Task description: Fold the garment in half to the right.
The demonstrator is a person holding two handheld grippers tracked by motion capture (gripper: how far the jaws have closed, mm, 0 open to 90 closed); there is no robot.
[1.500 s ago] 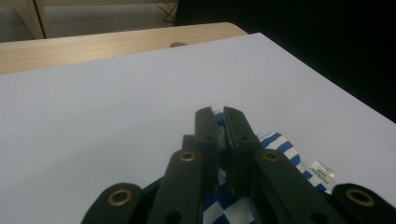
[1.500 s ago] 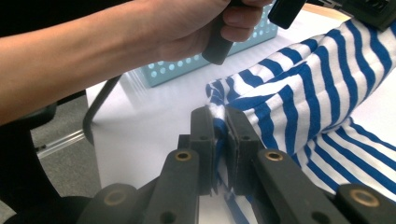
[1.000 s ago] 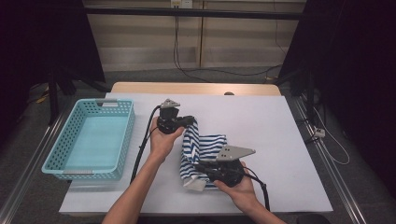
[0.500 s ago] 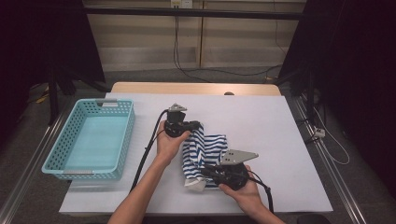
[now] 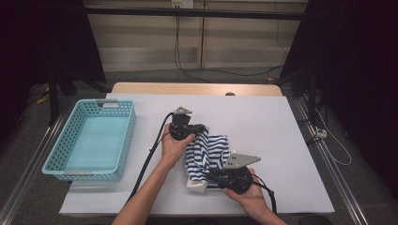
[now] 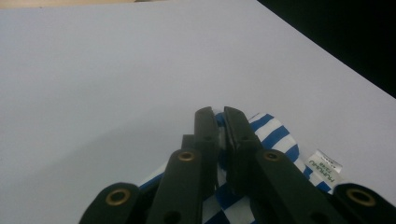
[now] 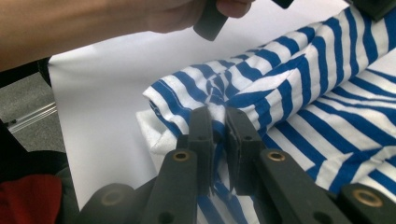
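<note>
At far left of the high view sits the teal basket point(image 5: 89, 140), w/ nothing in it that we can see, well apart from the work. Center frame, on the white table point(image 5: 281, 131), lies the blue-and-white striped shirt point(image 5: 209, 152), half bunched into a fold.

We've got the left gripper point(image 5: 201, 129) at the shirt's upper edge, jaws pinched nearly together on a thin layer of striped cloth; the left gripper view shows fabric squeezed between the pads, w/ the white care label point(image 6: 325, 166) just beside them at lower right.

Toward lower right, the right gripper point(image 5: 209, 176) bites the shirt's near edge by the white hem, jaws likewise almost closed on a ridge of stripes point(image 7: 219, 100).

Risks, as we judge them:
- Both bites are shallow, near the fabric edge, so a quick pull could slip the cloth out of one pair of pads.
- If we've caught one layer only, the fold opens up when lifted.
- Uneven lift btwn hands would skew the fold.
- The left cable point(image 5: 155, 150) trails close to the shirt and could drag it.
</note>
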